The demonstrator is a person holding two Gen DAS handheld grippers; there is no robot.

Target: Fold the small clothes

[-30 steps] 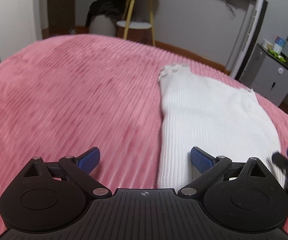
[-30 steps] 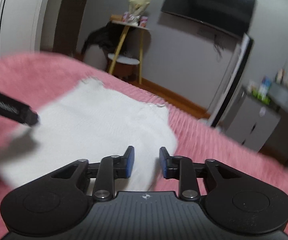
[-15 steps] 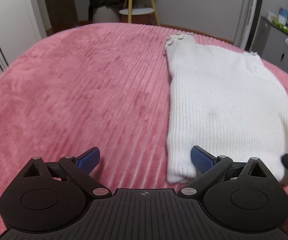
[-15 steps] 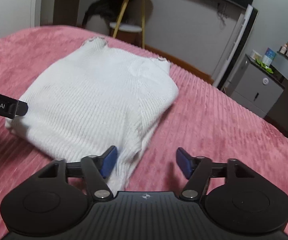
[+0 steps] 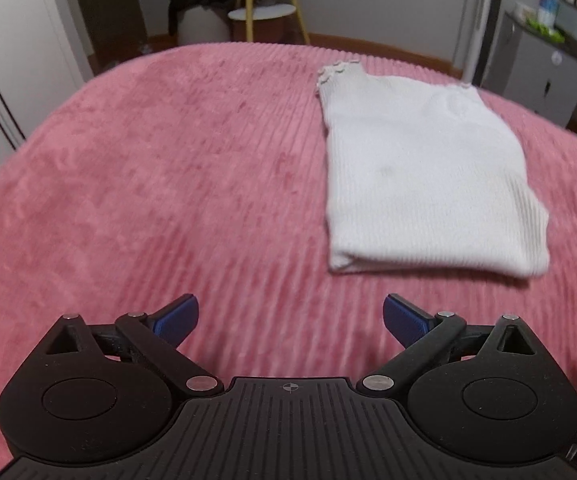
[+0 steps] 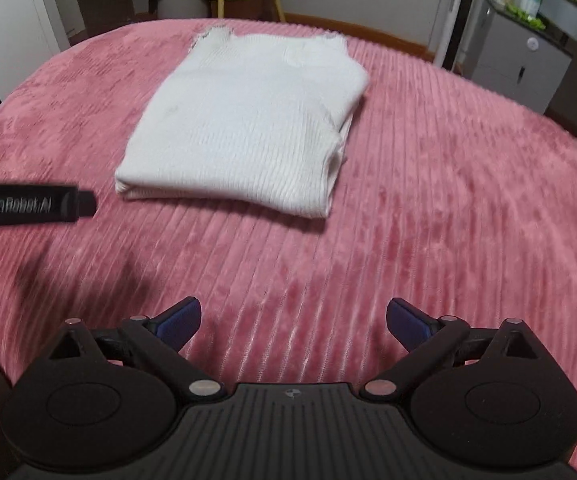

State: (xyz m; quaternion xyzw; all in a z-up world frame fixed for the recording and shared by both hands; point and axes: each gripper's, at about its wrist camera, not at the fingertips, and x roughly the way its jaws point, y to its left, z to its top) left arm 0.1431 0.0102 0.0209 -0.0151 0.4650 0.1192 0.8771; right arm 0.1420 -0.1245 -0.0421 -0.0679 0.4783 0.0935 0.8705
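One white knit top (image 5: 424, 168) lies folded toward the far right of the pink bed (image 5: 168, 160) in the left wrist view; the left gripper (image 5: 290, 316) hovers short of it, jaws wide apart and empty. In the right wrist view the right gripper (image 6: 293, 320) hangs likewise spread, holding nothing, the top (image 6: 248, 120) lying mid-bed. The fold looks finished; next probably calls for another fold or a fresh garment.

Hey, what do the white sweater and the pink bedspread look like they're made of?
The white sweater looks like a soft ribbed knit, maybe cotton or a wool blend: fine lines run along it, the finish is matte, and it has a frilled edge. The pink bedspread looks like plush corded fleece or chenille: raised parallel ridges with a faint sheen. The exact fibre of either can't be told.
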